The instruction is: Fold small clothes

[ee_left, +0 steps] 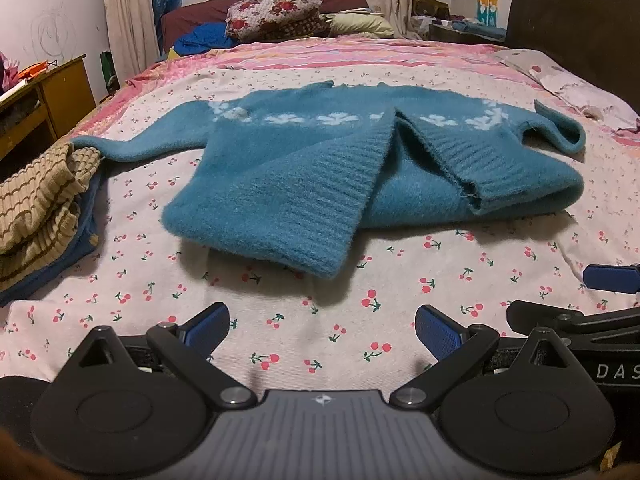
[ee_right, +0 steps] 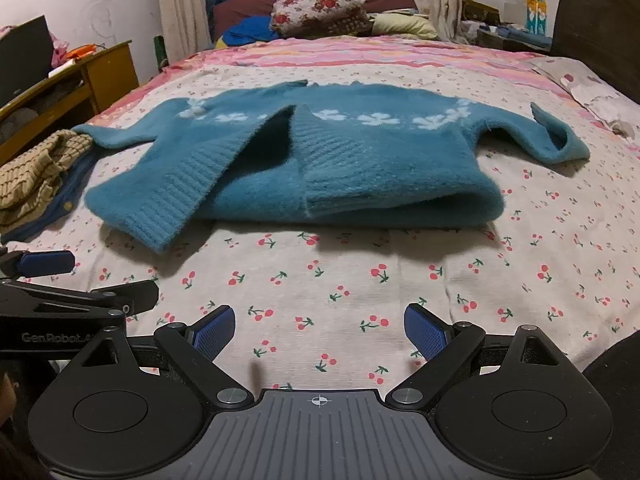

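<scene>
A small teal knit sweater (ee_left: 320, 168) with white flowers lies on the cherry-print bed sheet (ee_left: 340, 312), its bottom hem folded up over the body and both sleeves spread out. It also shows in the right wrist view (ee_right: 340, 160). My left gripper (ee_left: 322, 330) is open and empty, low over the sheet in front of the sweater. My right gripper (ee_right: 320, 328) is open and empty, beside the left one and also short of the sweater. Each gripper's blue fingertip shows at the other view's edge.
A pile of tan striped and blue clothes (ee_left: 40, 208) lies at the left, touching the sweater's left sleeve. Pillows and a floral quilt (ee_left: 276, 10) sit at the far end. A wooden cabinet (ee_left: 44, 96) stands left of the bed, a dark headboard (ee_left: 580, 24) at the right.
</scene>
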Available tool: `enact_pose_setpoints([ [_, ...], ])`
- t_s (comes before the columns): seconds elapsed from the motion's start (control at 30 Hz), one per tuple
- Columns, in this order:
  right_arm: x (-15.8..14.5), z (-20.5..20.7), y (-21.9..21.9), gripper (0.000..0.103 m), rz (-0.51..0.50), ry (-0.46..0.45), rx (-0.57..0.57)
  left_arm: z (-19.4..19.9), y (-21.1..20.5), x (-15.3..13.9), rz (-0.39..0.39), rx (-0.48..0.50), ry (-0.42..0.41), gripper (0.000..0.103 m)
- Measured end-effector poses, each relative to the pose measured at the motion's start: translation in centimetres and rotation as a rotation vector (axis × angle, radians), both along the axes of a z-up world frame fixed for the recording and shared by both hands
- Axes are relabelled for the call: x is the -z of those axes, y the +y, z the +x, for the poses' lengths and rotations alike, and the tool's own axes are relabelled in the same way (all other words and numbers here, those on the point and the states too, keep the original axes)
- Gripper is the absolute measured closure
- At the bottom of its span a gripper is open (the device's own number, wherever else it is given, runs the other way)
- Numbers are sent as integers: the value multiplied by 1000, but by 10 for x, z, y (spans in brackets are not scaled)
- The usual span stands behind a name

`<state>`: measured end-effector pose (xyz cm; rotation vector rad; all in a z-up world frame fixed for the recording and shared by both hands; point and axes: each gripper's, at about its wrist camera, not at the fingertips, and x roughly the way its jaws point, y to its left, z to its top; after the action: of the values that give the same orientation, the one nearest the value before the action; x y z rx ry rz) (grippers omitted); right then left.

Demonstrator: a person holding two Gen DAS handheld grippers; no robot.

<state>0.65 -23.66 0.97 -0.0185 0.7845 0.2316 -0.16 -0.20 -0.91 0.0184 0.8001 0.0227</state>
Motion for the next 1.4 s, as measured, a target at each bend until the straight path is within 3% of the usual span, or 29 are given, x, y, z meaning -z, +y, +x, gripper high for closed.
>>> enact_pose_setpoints([
  [1.4, 3, 0, 4, 10, -32, -9, -13, 0, 2, 5, -3, -1, 3, 0],
])
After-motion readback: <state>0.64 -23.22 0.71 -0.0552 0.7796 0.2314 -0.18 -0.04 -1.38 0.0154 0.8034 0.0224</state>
